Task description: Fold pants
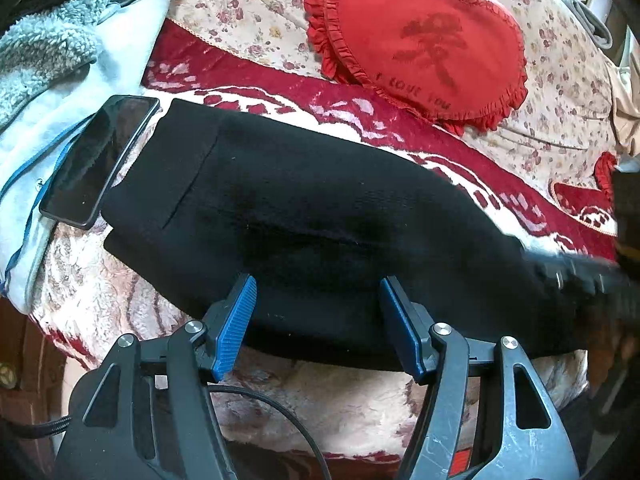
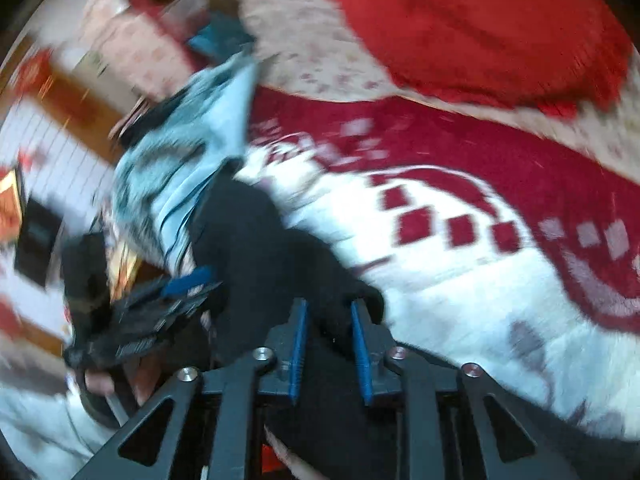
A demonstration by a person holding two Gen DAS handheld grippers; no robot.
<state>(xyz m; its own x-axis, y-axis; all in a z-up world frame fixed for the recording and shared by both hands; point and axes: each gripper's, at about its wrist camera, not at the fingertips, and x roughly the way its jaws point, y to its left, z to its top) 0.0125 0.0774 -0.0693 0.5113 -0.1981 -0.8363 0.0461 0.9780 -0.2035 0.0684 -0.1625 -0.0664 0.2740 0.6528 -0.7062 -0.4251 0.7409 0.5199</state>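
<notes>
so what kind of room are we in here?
Most likely a bedroom at home. The black pants lie on a red and white blanket over a floral bedspread, with a red heart-shaped pillow behind. A phone sits beside them on a fleece-lined garment.

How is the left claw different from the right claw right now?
The left claw is spread wide open, while the right claw is much narrower. The left claw has only flat black pants under its pads, gripping nothing; the right claw has a bunched bit of pants between its pads, though blur hides whether they press it. Both have blue pads and point down at the same pants.
</notes>
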